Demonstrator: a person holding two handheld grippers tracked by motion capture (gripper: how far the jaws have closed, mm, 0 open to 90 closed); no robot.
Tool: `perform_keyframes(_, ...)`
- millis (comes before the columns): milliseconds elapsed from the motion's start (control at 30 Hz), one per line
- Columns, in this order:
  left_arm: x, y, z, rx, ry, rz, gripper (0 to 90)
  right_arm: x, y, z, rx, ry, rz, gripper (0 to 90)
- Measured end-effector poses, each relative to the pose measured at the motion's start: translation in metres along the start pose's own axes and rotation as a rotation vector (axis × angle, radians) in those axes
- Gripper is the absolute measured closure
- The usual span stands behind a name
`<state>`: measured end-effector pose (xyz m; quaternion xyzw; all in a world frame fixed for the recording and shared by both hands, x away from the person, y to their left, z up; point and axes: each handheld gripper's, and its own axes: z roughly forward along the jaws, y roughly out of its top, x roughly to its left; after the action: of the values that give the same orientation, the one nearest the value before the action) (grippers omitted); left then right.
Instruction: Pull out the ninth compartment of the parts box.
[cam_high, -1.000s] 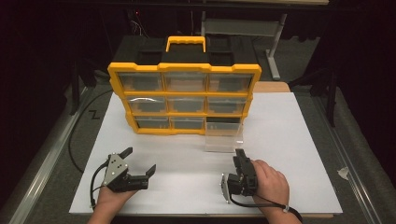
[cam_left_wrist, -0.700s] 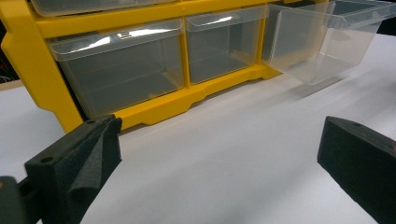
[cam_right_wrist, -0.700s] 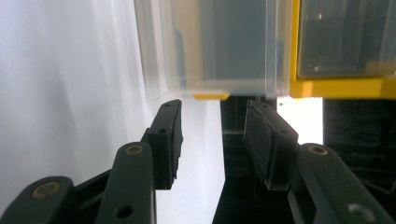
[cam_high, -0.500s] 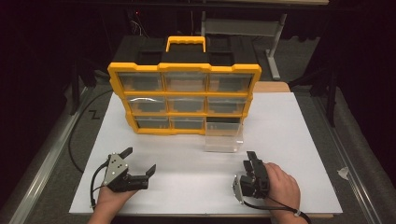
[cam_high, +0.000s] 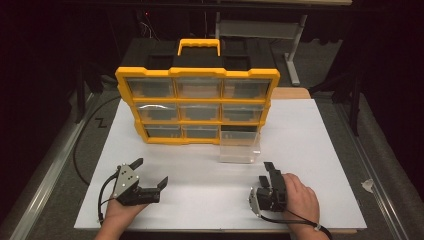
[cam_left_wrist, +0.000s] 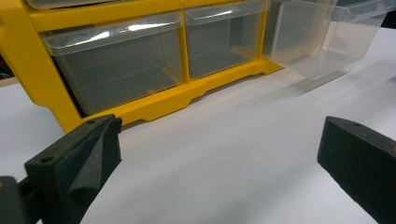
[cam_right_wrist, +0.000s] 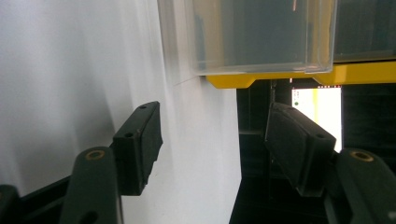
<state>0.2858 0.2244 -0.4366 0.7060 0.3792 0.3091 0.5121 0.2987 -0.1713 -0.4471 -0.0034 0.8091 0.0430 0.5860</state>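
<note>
In the high view, a yellow drawer cabinet (cam_high: 197, 105) stands at the far middle of the white surface (cam_high: 320, 150), and one clear drawer (cam_high: 240, 148) sits pulled out of the bottom right slot, resting on the surface just in front of the dark empty opening (cam_high: 240, 129). The right gripper (cam_high: 270, 173) lies near the front edge, just short of that drawer and apart from it; a second ago it sat a little farther forward and closer to the drawer, and it has drawn back toward the person while its jaws have just been opening, with nothing between them. The left gripper (cam_high: 150, 172) rests at the near left with its jaws spread wide and empty, in the same spot as in the earlier pictures. In the left gripper view, the two black pads (cam_left_wrist: 84, 158) stand far apart over bare white surface, with the cabinet's bottom row of drawers ahead and the pulled-out clear drawer (cam_left_wrist: 317, 37) off to the far right. In the right gripper view, the jaws stand parted on nothing, and the clear drawer (cam_right_wrist: 257, 32) hangs straight ahead beyond the tips, against the cabinet's yellow base (cam_right_wrist: 289, 74). My reading is that the drawer has been let go and left out on the surface, so the pull-out step looks finished and the right gripper is free for whatever comes next.
</note>
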Motion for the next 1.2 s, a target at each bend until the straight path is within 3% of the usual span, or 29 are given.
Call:
perform_keyframes(167,0.0,0.0,0.0,0.002,0.001,0.0,0.2,0.0,-0.001,-0.001,0.014,-0.011,0.022,24.8)
perform_keyframes(400,0.0,0.0,0.0,0.005,0.002,0.005,0.2,-0.004,0.0,-0.002,-0.009,-0.063,0.023,0.9)
perform_keyframes(500,0.0,0.0,0.0,0.006,0.002,0.007,0.2,-0.005,0.001,-0.004,-0.005,-0.09,0.037,0.8)
perform_keyframes(867,0.0,0.0,0.0,0.004,0.003,0.009,0.2,-0.008,-0.002,-0.002,-0.017,-0.082,0.079,0.8)
perform_keyframes(1033,0.0,0.0,0.0,0.003,0.003,0.009,0.2,-0.008,-0.008,0.003,-0.011,-0.047,0.155,0.8)
perform_keyframes(1100,-0.001,0.0,0.0,0.003,0.002,0.009,0.2,-0.01,-0.011,0.004,-0.018,-0.018,0.221,0.8)
perform_keyframes(1200,0.0,0.0,0.0,0.002,0.002,0.009,0.2,-0.012,-0.015,0.006,-0.006,0.001,0.272,0.9)
